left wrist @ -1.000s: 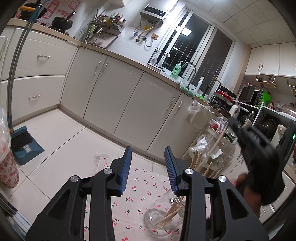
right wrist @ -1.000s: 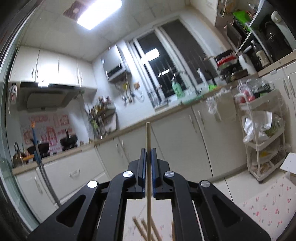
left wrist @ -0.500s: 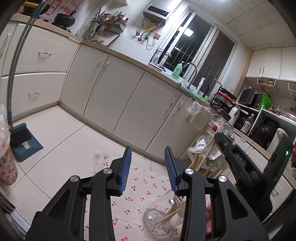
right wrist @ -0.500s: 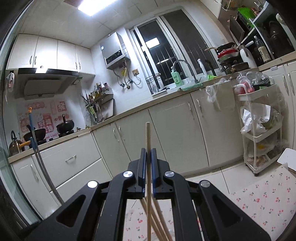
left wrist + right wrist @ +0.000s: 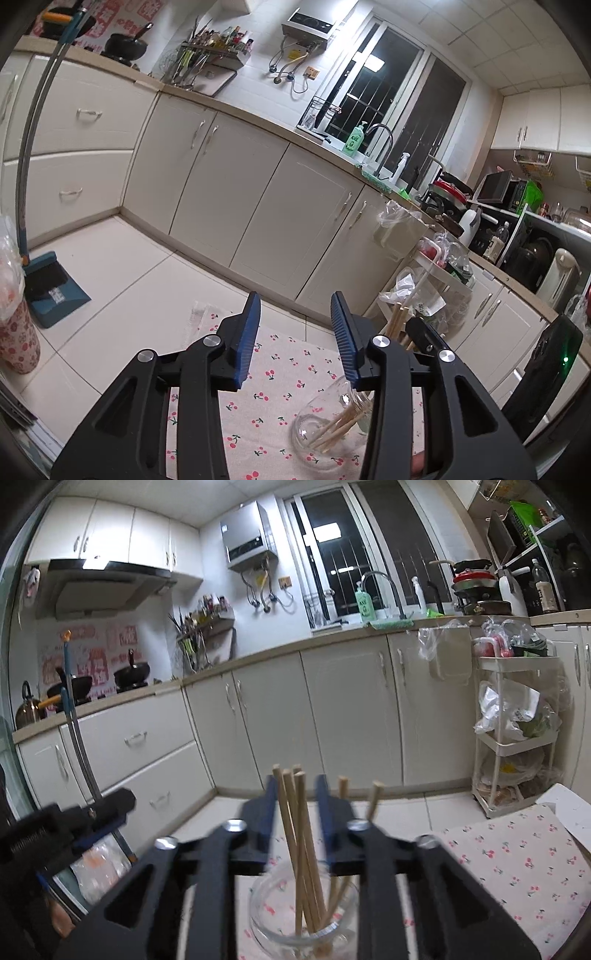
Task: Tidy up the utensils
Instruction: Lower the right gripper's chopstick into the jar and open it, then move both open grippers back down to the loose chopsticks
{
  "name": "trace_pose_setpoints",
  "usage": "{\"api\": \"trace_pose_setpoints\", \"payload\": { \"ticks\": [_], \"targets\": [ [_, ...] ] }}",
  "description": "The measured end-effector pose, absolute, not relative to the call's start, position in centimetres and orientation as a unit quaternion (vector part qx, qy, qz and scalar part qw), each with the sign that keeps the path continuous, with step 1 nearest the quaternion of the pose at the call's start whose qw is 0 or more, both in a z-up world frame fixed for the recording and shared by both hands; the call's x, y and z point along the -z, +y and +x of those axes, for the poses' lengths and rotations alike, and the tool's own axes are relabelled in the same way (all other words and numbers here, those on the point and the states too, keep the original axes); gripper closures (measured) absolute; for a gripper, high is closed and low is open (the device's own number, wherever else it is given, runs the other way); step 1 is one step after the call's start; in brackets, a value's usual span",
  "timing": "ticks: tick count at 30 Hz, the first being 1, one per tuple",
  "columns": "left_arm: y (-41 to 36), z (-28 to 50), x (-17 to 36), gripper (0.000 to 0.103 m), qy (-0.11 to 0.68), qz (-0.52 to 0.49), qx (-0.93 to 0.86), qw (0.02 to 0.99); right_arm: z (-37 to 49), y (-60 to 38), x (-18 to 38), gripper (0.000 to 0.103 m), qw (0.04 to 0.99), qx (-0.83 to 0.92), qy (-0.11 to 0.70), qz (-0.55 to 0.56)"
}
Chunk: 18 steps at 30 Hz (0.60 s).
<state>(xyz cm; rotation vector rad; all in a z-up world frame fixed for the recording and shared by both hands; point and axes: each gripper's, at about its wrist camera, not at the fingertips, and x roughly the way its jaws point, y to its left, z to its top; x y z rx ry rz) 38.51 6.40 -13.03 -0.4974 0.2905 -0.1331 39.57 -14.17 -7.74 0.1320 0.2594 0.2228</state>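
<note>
Right wrist view: the right gripper (image 5: 295, 806) has just been opening, chopsticks (image 5: 299, 834) loose between its jaws, standing in the jar (image 5: 266, 915) near the cloth's (image 5: 517, 856) left edge. Light, stiff, slippery sticks; grip mid-shaft. Left gripper (image 5: 295, 336) stands apart, empty.

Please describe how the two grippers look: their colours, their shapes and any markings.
Both are black plastic tools with triangular cut-outs in their arms and round silver bolts at the joints. The left gripper has ribbed blue pads inside its jaws; the right gripper looks the same, though blurred. In the left view, the right one's housing carries a small green light. No cables or sleeves are visible.
</note>
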Motion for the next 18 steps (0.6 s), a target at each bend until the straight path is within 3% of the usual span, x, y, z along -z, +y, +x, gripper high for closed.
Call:
{"api": "trace_pose_setpoints", "payload": {
  "ticks": [4,7,10,18],
  "targets": [
    [5.1,37.1,12.3,0.055,0.148,-0.223,0.058,0.962,37.8,-16.3,7.0,0.07,0.983,-0.102,0.134,0.079],
    [3.9,35.7,12.2,0.048,0.162,-0.206,0.054,0.964,35.3,-18.5,6.3,0.062,0.983,-0.086,0.138,0.086],
    [2.6,33.9,12.8,0.042,0.191,-0.193,0.056,0.961,33.2,-20.7,6.4,0.047,0.983,-0.058,0.155,0.085],
    [-0.9,30.1,15.8,0.037,0.271,-0.167,0.077,0.945,28.7,-26.5,12.1,0.042,0.955,0.02,0.276,0.107]
  ]
}}
